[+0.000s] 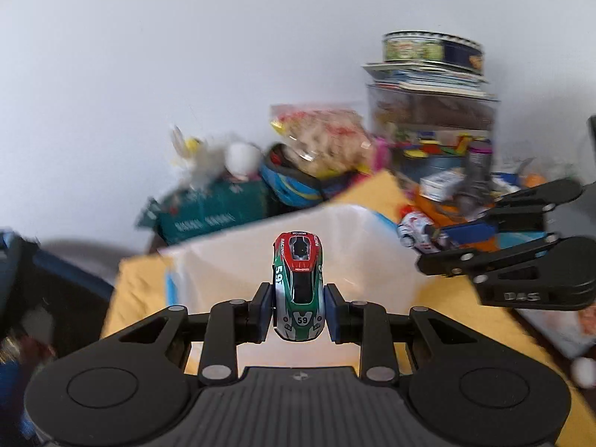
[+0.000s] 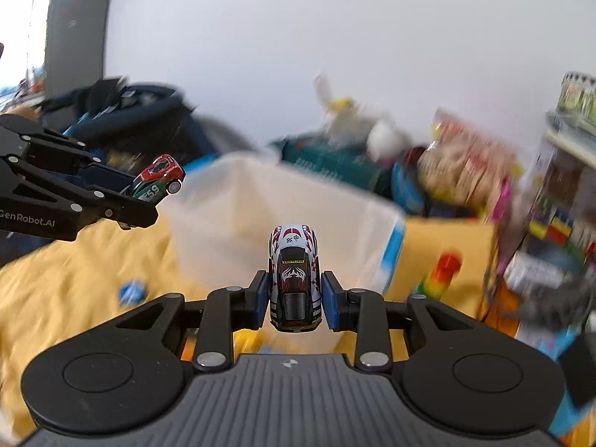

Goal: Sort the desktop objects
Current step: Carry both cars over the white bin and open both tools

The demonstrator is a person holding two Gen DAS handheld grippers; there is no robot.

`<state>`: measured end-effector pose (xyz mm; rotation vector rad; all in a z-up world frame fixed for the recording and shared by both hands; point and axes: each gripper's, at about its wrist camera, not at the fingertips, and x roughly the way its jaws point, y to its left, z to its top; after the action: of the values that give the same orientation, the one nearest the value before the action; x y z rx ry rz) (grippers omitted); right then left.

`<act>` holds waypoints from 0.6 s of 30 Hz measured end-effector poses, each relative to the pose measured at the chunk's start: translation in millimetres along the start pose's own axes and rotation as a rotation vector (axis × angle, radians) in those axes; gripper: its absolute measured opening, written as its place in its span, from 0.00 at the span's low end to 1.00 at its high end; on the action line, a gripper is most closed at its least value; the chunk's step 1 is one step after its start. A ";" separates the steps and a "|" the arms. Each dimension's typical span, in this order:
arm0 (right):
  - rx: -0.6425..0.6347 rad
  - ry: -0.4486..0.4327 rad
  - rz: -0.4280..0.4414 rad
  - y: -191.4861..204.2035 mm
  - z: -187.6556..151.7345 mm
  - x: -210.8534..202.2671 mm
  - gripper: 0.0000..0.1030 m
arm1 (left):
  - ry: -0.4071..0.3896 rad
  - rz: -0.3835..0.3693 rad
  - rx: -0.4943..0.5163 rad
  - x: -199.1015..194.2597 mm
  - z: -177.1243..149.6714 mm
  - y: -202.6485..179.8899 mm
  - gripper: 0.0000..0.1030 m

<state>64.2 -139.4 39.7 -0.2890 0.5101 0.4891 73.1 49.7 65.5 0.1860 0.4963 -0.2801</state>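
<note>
My left gripper (image 1: 300,307) is shut on a green, red and white toy car numbered 59 (image 1: 299,287), held above a translucent plastic bin (image 1: 231,260). My right gripper (image 2: 295,296) is shut on a white, black and red toy car (image 2: 295,279), held in front of the same bin (image 2: 231,216). In the left wrist view the right gripper (image 1: 439,257) comes in from the right with its white car (image 1: 415,232). In the right wrist view the left gripper (image 2: 149,201) comes in from the left with the 59 car (image 2: 158,180).
The bin stands on a yellow cloth (image 2: 74,279). Behind it lie a green box (image 1: 208,212), a snack bag (image 1: 324,141) and stacked boxes with a tin (image 1: 432,85). A rainbow toy (image 2: 441,272) and a small blue object (image 2: 132,292) lie on the cloth.
</note>
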 end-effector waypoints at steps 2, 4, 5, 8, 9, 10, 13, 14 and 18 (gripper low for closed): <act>0.017 -0.013 -0.015 -2.2 16.0 14.6 0.32 | 0.013 0.020 -0.018 25.8 7.4 10.2 0.32; 0.027 -0.018 -0.035 -3.4 26.5 30.6 0.32 | 0.043 0.018 -0.061 48.3 12.0 17.7 0.32; 0.029 -0.019 -0.043 -4.8 30.0 38.7 0.32 | 0.058 0.029 -0.064 59.4 12.8 19.0 0.32; 0.010 0.021 -0.094 -8.5 29.2 69.0 0.33 | 0.136 0.045 -0.068 82.8 6.0 22.2 0.32; 0.020 0.044 -0.094 -9.9 27.1 79.1 0.33 | 0.162 0.039 -0.089 88.6 4.7 25.5 0.32; 0.039 0.071 -0.083 -12.2 23.8 86.4 0.33 | 0.175 0.022 -0.125 91.0 2.7 28.1 0.32; 0.071 0.107 -0.068 -15.2 15.3 97.1 0.33 | 0.156 -0.021 -0.163 82.9 0.1 30.9 0.37; 0.067 0.106 -0.070 -13.2 13.7 95.9 0.34 | 0.149 -0.015 -0.150 78.5 -0.6 29.2 0.39; 0.072 0.062 -0.074 -11.0 14.8 76.1 0.38 | 0.104 -0.015 -0.157 52.6 -2.2 28.7 0.41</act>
<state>133.7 -114.8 13.3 -0.2537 0.5745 0.3901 125.2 65.9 40.8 0.0445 0.6200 -0.2456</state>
